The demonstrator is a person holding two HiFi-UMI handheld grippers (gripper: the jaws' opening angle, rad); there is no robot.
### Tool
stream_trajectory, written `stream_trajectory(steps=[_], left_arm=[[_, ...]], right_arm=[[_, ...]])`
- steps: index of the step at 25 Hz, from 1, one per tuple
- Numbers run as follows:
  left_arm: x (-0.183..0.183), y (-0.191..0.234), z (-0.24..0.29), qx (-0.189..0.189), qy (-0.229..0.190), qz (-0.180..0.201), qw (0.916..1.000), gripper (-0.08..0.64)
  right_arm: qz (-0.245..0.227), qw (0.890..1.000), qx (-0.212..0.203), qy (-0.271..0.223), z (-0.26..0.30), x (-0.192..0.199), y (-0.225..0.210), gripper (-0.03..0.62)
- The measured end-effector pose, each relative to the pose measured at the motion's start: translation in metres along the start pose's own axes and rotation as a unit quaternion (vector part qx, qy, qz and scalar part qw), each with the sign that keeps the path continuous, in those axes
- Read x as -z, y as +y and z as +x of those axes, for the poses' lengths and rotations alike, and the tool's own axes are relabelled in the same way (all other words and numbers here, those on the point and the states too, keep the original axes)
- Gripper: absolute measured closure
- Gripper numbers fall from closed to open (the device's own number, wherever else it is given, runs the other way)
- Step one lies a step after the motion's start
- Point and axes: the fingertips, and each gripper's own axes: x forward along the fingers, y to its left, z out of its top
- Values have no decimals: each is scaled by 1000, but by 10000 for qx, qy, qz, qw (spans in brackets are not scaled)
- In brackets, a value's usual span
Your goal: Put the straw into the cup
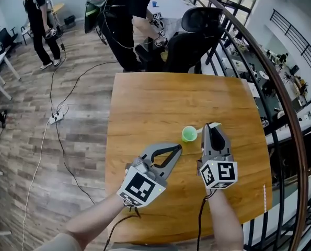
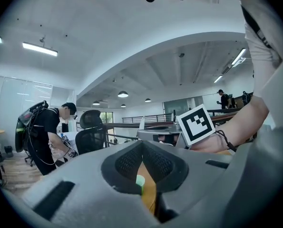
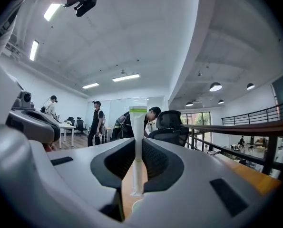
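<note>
A small green cup stands on the wooden table, right of centre. My right gripper is just right of the cup and shut on a pale straw with a green band at its top. The straw stands upright between the pads, and in the head view its top shows at the fingertips. My left gripper lies low on the table, near left of the cup, with its tips together and nothing held. Through the left gripper jaws the green cup shows close ahead.
A black office chair and a bending person are at the table's far edge. A curved railing runs along the right side. Another person stands far left, and a cable with a power strip lies on the floor.
</note>
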Motion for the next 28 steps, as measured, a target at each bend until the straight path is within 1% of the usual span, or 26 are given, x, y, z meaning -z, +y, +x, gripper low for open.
stream_trajectory(steps=[9, 13, 16, 18, 21, 24, 28], left_arm=[[64, 0, 24, 150, 354, -248, 9990, 546], [99, 0, 28, 117, 675, -431, 9967, 546], [111, -8, 33, 282, 761, -510, 9954, 546], [119, -12, 34, 336, 825, -585, 9943, 546], [129, -13, 31, 335, 941, -704, 9925, 546], [130, -10, 33, 338, 940, -698, 9925, 546], [135, -11, 29, 354, 1058, -763, 9908, 546]], right_arm=[[-140, 9984, 52, 549, 33, 76, -8, 543], [-150, 9961, 85, 865, 44, 111, -11, 543], [-22, 9941, 166, 1069, 47, 135, -14, 543], [89, 9934, 211, 1121, 47, 147, -16, 543], [211, 9930, 230, 1141, 50, 156, -15, 543], [214, 9927, 229, 1160, 55, 161, -15, 543], [392, 9891, 327, 1384, 54, 176, -19, 543]])
